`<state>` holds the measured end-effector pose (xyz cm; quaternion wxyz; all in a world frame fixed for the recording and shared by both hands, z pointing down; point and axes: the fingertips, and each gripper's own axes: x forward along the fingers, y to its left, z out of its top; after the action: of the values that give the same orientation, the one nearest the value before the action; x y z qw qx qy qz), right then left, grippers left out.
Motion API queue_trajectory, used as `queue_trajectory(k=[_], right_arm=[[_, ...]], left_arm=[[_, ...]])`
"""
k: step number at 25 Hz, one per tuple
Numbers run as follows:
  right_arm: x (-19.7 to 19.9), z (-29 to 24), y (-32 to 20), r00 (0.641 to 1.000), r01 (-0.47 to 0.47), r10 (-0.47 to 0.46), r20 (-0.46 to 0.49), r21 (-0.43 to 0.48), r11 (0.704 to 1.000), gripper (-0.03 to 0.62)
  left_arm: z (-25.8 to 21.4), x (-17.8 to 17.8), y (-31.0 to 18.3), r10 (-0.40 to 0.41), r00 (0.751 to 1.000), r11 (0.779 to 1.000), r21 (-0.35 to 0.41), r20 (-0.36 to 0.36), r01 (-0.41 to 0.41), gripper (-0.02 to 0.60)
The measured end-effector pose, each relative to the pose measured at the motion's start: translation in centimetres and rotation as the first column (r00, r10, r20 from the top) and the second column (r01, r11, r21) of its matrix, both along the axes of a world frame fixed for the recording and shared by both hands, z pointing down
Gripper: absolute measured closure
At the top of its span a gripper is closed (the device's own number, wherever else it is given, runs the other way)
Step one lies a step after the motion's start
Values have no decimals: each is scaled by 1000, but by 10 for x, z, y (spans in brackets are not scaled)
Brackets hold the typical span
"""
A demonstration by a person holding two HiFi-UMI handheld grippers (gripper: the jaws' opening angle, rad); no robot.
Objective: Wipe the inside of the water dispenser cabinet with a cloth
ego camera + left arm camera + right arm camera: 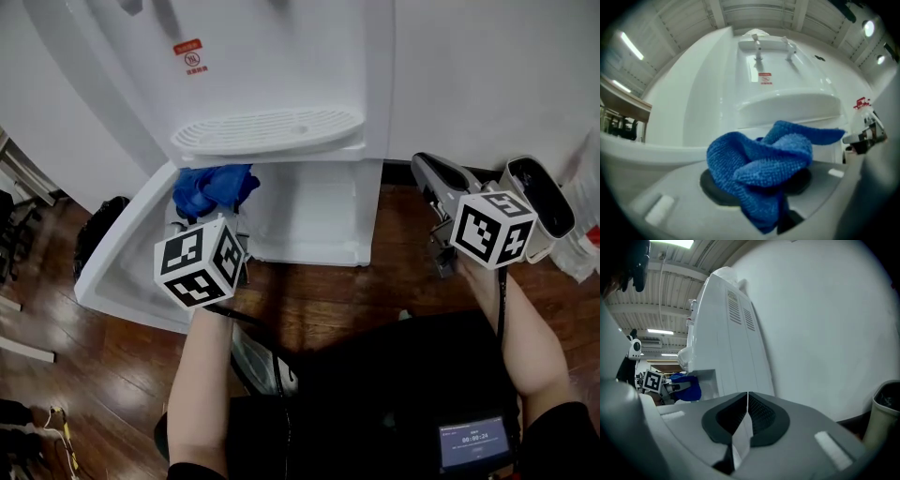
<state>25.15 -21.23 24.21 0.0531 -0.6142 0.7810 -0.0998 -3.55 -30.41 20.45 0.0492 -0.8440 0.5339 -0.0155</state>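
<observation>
While the left gripper (757,187) pinches a bunched blue cloth (759,154) between its dark pads, the cloth hangs just in front of the water dispenser (281,84), at the left of its open lower cabinet (314,211) and under the slotted drip tray (267,131). The cabinet door (117,258) stands swung out to the dispenser's left over the wooden floor (328,300). The right gripper (746,416) sits off the dispenser's right side, well apart from the cabinet. Its claw is pressed together on nothing and faces a vented panel of the machine and a white wall (825,324). A red warning label (191,57) is stuck on the dispenser above the tray. To the dispenser's right a bin (887,416) stands by the wall, cut off by the frame edge. Cloth folds cover the left pad tips, and the marker cube (199,262) masks that gripper's body in the head view. The dispenser's top is cropped, and the cabinet's deeper interior reads only as plain white.
</observation>
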Motion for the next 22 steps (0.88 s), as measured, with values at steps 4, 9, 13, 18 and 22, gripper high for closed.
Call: queue_trajectory(k=[4, 9, 13, 18, 22], right_arm=[[-3, 3, -2, 1000, 9, -9, -11, -14, 1000, 582], [-11, 2, 1, 1000, 21, -21, -18, -25, 999, 582], [-13, 1, 1, 1000, 27, -27, -7, -26, 999, 582], [-13, -4, 0, 999, 41, -40, 33, -15, 999, 582], [-12, -11, 1, 995, 57, -56, 88, -2, 998, 582]], left_arm=[[-3, -14, -2, -41, 999, 998, 36, -27, 42, 400], [59, -9, -10, -39, 999, 999, -15, 2, 40, 402], [169, -11, -23, -48, 990, 976, -206, 134, 75, 405], [241, 3, -10, -19, 986, 906, -413, 166, 87, 405], [256, 28, -15, 22, 979, 897, -437, 204, 71, 405]])
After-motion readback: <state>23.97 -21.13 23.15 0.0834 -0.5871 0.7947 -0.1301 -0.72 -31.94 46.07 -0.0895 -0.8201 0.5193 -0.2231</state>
